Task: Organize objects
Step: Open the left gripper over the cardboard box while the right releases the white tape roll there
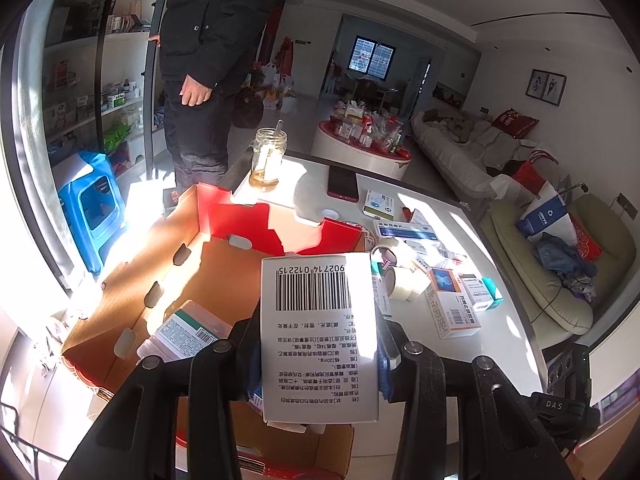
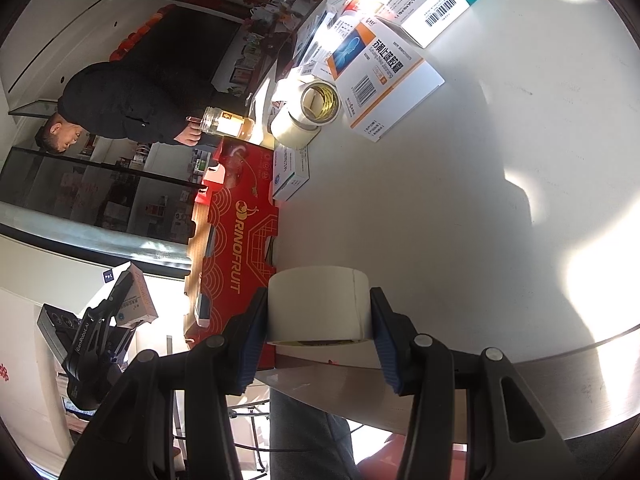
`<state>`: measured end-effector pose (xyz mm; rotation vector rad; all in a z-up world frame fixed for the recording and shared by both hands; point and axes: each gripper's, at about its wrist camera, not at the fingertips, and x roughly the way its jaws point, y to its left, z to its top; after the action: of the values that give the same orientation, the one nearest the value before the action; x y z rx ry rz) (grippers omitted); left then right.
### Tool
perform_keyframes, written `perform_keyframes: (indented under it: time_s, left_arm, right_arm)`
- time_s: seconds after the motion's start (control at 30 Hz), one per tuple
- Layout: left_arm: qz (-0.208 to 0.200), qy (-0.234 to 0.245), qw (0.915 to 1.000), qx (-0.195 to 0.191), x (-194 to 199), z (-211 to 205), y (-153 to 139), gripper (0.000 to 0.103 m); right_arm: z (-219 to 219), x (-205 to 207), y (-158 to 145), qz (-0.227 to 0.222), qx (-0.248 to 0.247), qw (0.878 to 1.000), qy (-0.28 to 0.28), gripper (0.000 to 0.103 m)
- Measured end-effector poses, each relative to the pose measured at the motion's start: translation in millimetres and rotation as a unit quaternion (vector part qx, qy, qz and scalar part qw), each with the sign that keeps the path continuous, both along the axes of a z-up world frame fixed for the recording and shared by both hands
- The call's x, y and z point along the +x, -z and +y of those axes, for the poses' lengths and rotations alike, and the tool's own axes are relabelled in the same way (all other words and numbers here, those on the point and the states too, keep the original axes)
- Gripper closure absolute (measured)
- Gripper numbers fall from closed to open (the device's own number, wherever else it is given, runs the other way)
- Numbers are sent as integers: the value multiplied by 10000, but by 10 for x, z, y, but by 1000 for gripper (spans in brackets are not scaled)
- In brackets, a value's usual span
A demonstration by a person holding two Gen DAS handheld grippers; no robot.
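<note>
Our left gripper is clenched on a white medicine box, barcode side up, held above the open red fruit carton; inside the carton, toward its near left corner, lies another medicine box with a green band; the carton sits on the white table, with a glass jar just past its far wall and a dark phone beyond the far right corner.

Our right gripper grasps a white tape roll across its width, the blue pads pressed on both sides; it hangs at the table edge, just beside the carton's printed red wall; further along that wall two more tape rolls sit stacked together, touching an orange-and-white medicine box; a teal-ended box lies beyond that, farther from the carton; a small white box rests against the carton's far end.
</note>
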<state>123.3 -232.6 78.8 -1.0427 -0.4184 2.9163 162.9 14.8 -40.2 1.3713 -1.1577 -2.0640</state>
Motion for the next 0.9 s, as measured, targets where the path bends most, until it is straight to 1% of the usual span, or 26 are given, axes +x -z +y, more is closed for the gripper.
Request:
perform_keyframes:
  time_s: [0.17, 0.3, 0.47, 0.6, 0.7, 0.77, 0.9]
  left_arm:
    - [-40, -28, 10000, -3, -19, -27, 28, 57]
    - [-53, -99, 9999, -90, -55, -72, 56, 57]
    - [-141, -327, 9993, -88, -130, -253, 171, 57]
    - [-182, -454, 9987, -105, -188, -385, 240, 57]
    - [-163, -484, 9986, -123, -220, -437, 256, 57]
    - [-150, -470, 9987, -137, -249, -462, 268, 57]
    - [-155, -443, 9988, -147, -334, -496, 327, 57]
  right_arm:
    - [-109, -95, -81, 76, -82, 9998, -160, 55]
    - [-286, -253, -233, 269, -180, 9987, -392, 55]
    - [-694, -545, -535, 653, -356, 9938, -833, 55]
    - [-1097, -790, -751, 921, -389, 9879, -1183, 55]
    - [-1391, -963, -841, 979, -479, 9842, -1397, 55]
    - [-1568, -1058, -887, 1018, -452, 9823, -1504, 55]
    - [-1826, -1244, -884, 979, -389, 9813, -1612, 55]
